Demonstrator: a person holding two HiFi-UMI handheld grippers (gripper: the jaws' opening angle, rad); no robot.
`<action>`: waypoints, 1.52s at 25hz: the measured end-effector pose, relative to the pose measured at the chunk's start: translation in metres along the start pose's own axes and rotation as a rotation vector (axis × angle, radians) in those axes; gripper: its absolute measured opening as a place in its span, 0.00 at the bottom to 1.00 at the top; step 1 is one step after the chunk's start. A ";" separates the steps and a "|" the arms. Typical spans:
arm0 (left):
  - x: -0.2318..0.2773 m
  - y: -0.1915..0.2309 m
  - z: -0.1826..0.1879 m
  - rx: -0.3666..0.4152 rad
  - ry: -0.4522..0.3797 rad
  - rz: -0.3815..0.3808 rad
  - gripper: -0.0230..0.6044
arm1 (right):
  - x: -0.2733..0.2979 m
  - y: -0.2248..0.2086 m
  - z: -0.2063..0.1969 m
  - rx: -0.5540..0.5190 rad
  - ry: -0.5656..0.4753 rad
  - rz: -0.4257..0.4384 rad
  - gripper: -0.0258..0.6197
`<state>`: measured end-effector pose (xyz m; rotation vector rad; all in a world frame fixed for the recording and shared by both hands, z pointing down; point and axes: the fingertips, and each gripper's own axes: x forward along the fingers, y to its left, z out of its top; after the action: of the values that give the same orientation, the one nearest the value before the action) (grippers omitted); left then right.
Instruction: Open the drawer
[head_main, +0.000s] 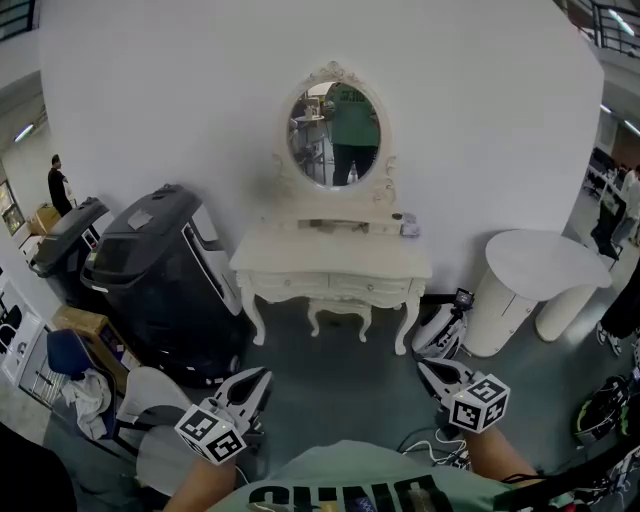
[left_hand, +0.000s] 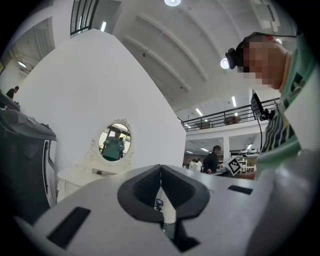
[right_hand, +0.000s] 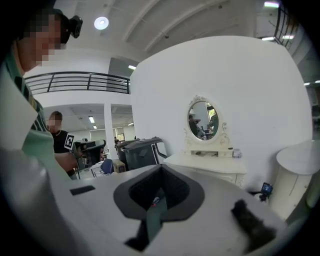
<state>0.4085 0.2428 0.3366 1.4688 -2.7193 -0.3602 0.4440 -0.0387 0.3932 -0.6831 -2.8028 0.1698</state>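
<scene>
Cream carved dressing table (head_main: 330, 262) at my 12 o'clock. The drawer (head_main: 292, 283) is in its apron, front facing me, long axis 9-to-3. Glossy black cabinet (head_main: 165, 285) at 10, smooth round white pedestal (head_main: 525, 285) at 2. Small stool (head_main: 340, 316) tucked beneath the table. Left gripper (head_main: 262, 380) and right gripper (head_main: 424, 366) are both pinched closed, empty, well apart from the drawer.

Cream-white dressing table (head_main: 330, 262), white wall (head_main: 180, 100), black cabinet (head_main: 160, 285), grey floor (head_main: 340, 380).
</scene>
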 end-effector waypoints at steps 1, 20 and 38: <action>0.003 -0.002 0.000 0.002 0.003 0.000 0.05 | -0.001 -0.003 -0.001 0.024 0.002 0.012 0.06; 0.062 -0.061 -0.026 -0.004 0.050 -0.009 0.05 | -0.039 -0.059 -0.023 0.096 -0.020 0.092 0.06; 0.045 0.121 0.029 0.007 0.021 -0.132 0.05 | 0.126 -0.002 0.039 0.073 -0.035 0.010 0.06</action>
<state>0.2804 0.2748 0.3310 1.6488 -2.6176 -0.3380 0.3240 0.0162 0.3829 -0.6841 -2.8110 0.2868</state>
